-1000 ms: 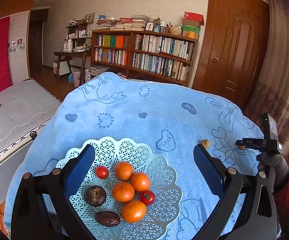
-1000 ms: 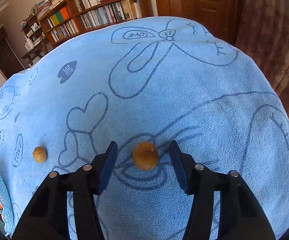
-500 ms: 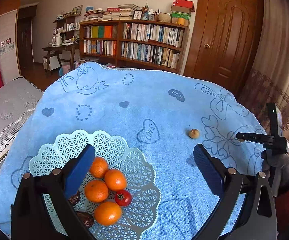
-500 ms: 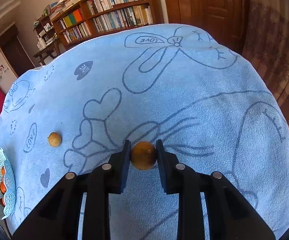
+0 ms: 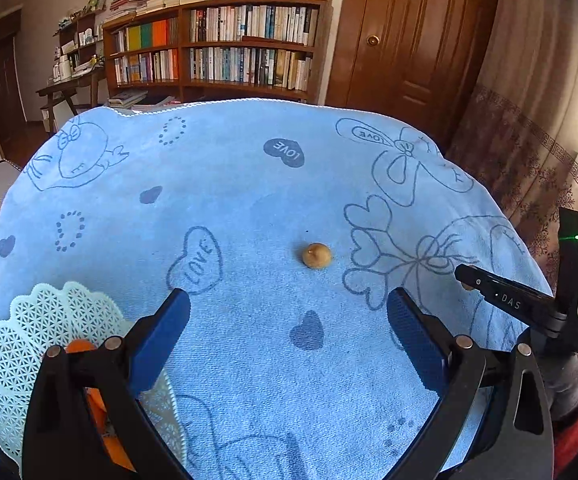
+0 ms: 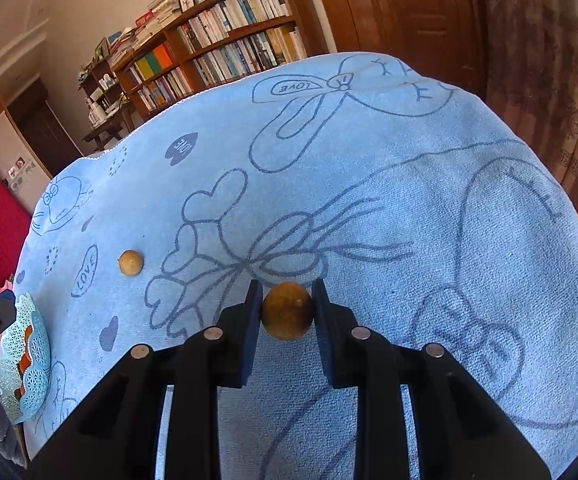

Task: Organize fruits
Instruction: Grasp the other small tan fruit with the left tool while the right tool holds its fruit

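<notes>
A blue towel [image 5: 249,200] printed with hearts and bows covers the whole table, with a bookshelf [image 5: 217,56] and a door [image 5: 413,32] behind it. In the left wrist view a pale green lattice basket [image 5: 41,320] sits at about eight o'clock, partly under the left finger; orange fruit [image 5: 79,347] shows in it.

The left gripper [image 5: 289,336] hangs above the towel with its blue pads spread wide and nothing between them. One small brown fruit [image 5: 316,255], roundish with a little nub on top, lies alone on the towel at roughly twelve to one o'clock from that gap, near but clear of both pads.

The right gripper [image 6: 287,312] has its fingers pressed against a second small brown fruit, the held fruit [image 6: 288,311], one pad on each side. It seems raised a little off the towel, though that is hard to judge. From here the basket [image 6: 25,360] lies far off at nine o'clock, and the loose fruit [image 6: 130,263] at ten o'clock, between gripper and basket.

The relation that counts: the basket is well to the left of the held fruit, so the carry would run leftward across the towel, past the loose fruit. The left gripper is the nearer one to that loose fruit and to the basket. Both fruits are near-round, so approach angle should matter little.
</notes>
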### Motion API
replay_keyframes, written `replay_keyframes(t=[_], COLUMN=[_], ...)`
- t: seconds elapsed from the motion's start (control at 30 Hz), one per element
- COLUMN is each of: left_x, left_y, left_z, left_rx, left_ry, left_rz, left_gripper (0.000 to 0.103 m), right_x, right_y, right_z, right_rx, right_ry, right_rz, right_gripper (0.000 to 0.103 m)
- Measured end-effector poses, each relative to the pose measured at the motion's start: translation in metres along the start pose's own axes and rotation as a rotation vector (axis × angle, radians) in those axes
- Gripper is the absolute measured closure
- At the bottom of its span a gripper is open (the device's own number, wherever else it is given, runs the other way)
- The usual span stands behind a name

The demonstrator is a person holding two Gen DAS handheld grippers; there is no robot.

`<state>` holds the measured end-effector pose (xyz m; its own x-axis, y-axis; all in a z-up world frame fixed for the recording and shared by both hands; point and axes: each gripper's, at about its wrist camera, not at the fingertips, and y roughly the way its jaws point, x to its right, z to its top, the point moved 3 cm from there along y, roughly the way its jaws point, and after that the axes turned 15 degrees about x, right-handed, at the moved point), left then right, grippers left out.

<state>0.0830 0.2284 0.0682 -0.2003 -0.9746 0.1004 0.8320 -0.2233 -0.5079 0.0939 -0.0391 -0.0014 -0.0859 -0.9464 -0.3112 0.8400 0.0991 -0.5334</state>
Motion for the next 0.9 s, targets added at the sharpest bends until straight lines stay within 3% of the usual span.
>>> replay_keyframes(t=[0.17, 0.37, 0.5, 0.67, 0.77, 0.9], left_x=[0.014, 0.012, 0.009, 0.011, 0.016, 0.017], left_y=[0.043, 0.093, 0.114, 0.127, 0.134, 0.140], left_z=[0.001, -0.007, -0.009, -0.010, -0.008, -0.010], left_rx=[-0.097, -0.192, -0.223, -0.231, -0.232, -0.244], left_ry=[-0.042, -0.055, -0.085, -0.116, -0.115, -0.113], left_rz=[-0.052, -0.019, -0.020, -0.048, -0.057, -0.032], left_gripper=[0.005, 0.026, 0.039, 0.042, 0.049, 0.073], right_x=[0.004, 0.001, 0.002, 0.002, 0.003, 0.003], right_y=[-0.007, -0.008, -0.008, -0.008, -0.008, -0.009], right_z=[0.001, -0.001, -0.001, -0.001, -0.001, -0.001], right_rx=[0.019, 0.018, 0.018, 0.020, 0.021, 0.026], right_ry=[0.025, 0.021, 0.026, 0.024, 0.027, 0.030], right_rz=[0.013, 0.027, 0.031, 0.030, 0.029, 0.028], right_gripper=[0.077, 0.077, 0.077, 0.077, 0.077, 0.077])
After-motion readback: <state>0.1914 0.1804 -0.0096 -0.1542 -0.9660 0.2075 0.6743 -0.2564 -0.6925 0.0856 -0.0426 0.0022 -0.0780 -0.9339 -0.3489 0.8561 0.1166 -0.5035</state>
